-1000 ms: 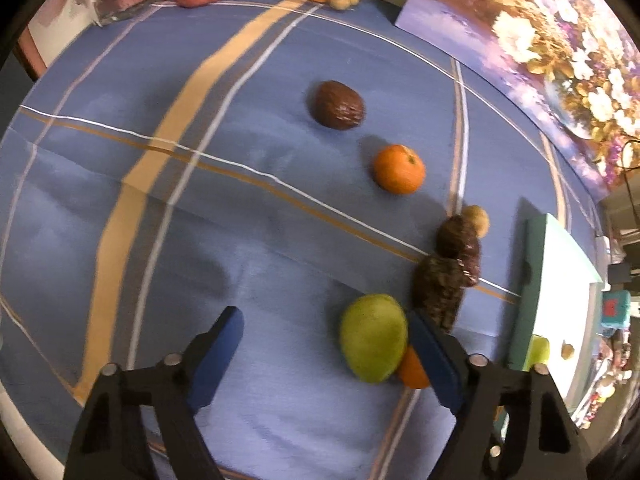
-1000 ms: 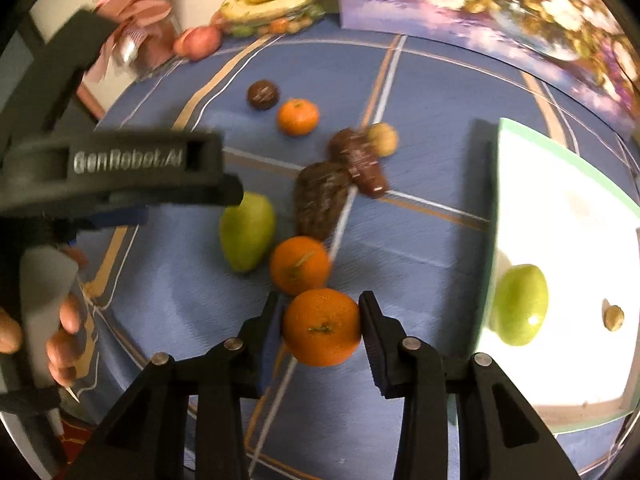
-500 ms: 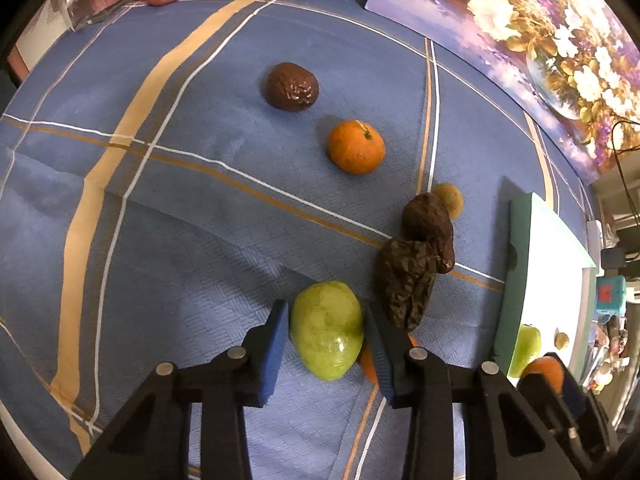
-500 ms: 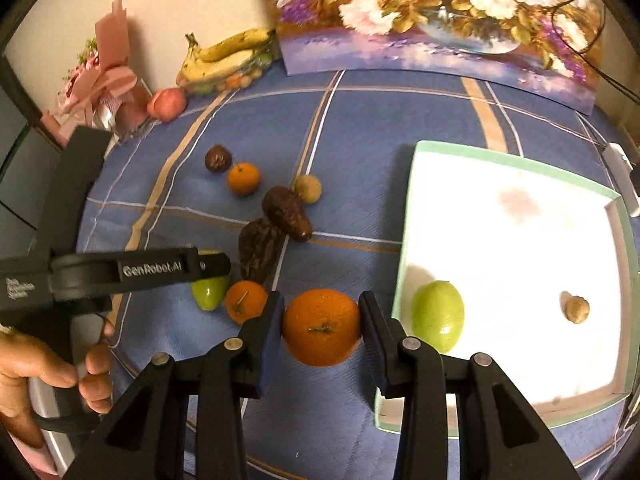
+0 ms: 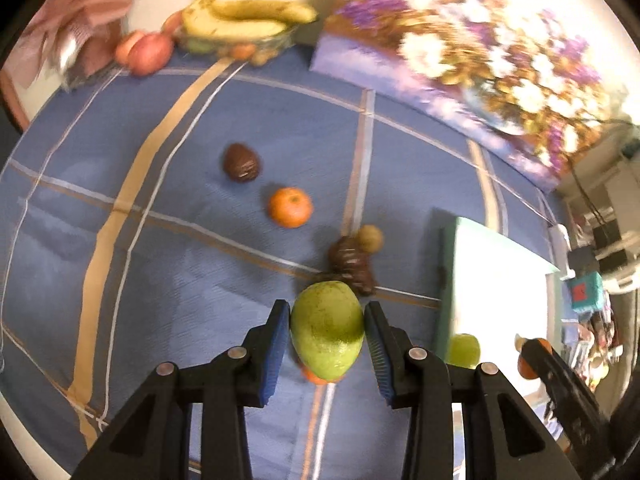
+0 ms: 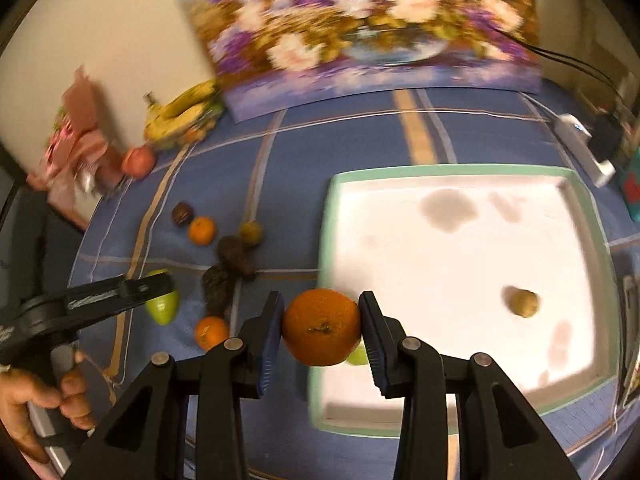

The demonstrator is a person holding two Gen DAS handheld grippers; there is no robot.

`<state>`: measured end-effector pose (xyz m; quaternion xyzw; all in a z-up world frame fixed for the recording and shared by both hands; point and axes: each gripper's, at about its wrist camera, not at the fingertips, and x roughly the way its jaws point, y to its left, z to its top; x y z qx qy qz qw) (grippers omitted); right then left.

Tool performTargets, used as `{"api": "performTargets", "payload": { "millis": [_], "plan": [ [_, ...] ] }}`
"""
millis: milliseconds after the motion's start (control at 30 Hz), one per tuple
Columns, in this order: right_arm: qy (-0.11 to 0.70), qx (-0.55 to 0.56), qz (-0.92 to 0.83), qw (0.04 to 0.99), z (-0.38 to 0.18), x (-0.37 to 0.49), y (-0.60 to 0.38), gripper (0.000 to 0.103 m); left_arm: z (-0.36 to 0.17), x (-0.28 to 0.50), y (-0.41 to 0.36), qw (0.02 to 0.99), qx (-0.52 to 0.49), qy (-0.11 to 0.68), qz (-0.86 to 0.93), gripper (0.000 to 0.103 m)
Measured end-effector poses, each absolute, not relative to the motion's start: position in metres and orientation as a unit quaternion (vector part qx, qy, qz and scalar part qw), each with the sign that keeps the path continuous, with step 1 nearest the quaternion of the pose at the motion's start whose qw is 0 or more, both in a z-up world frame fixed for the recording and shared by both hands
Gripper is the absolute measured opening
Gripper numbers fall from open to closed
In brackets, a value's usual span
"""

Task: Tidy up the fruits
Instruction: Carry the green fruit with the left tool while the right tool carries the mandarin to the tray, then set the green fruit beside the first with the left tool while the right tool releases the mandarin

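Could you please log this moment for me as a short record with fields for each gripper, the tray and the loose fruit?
left gripper: shut on green mango, jaws just closed on it
right gripper: shut on orange, at tray's near-left edge
tray: holds small brown fruit and a green fruit
loose on tablecloth: two oranges, several dark brown fruits

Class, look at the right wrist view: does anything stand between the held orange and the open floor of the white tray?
Nothing visible does. The orange hangs over the tray's near-left rim; a green fruit peeks out just behind it, and white floor lies bare beyond.
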<state>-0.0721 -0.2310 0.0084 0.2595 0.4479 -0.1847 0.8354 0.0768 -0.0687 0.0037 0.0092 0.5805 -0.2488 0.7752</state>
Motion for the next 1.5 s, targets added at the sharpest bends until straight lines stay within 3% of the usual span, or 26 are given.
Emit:
{"api": "performTargets", "payload": {
  "millis": [533, 1500],
  "plan": [
    [0.401, 0.291, -0.285, 0.821, 0.027, -0.143, -0.301, 0.04, 0.031, 0.018, -0.126, 0.754, 0.058, 0.556, -0.345, 0.041],
    [0.422, 0.303, -0.279, 0.807, 0.011, -0.155, -0.313, 0.04, -0.013, -0.047, -0.192, 0.704, 0.185, 0.576, -0.372, 0.041]
  ]
}}
